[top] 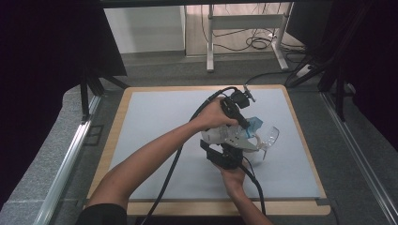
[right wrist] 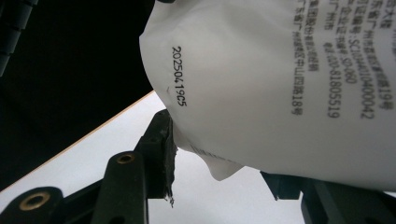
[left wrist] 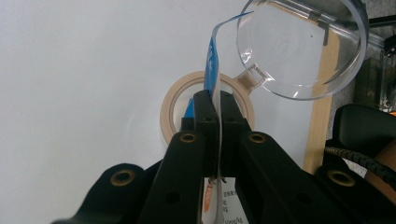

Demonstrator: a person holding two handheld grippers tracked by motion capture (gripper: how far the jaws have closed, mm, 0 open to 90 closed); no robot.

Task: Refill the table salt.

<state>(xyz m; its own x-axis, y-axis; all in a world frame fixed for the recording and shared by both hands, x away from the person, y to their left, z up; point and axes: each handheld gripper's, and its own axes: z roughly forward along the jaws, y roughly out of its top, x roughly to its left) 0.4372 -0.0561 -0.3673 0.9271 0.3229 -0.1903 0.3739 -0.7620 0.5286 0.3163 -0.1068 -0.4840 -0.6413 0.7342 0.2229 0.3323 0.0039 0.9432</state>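
High view: you hold a soft white plastic pouch printed with black text (top: 217,134) above the middle of the pale blue-grey table mat (top: 155,122), one gripper at each end. Your left gripper (left wrist: 214,100) is clenched on the pouch's thin blue-and-white top edge (left wrist: 212,65), jaws pressed flat against the film. Your right gripper (right wrist: 219,161) grasps the pouch's bulging lower body, its jaws part-open around the fill.

Just beyond your left gripper's tips a clear round plastic measuring cup with a small tab handle (left wrist: 301,46) lies on its side, its mouth towards the pouch. Directly under those tips lies a beige roll of masking tape (left wrist: 168,109).

The work in hand looks like opening or emptying the pouch towards the cup. To do it well, keep the left grip hard on the seam and do not let the film slide. Ease the right squeeze, since pressing the body could burst the contents out early. Bring the pouch's top edge over the cup's mouth before tilting, and steer clear of the tape roll below.
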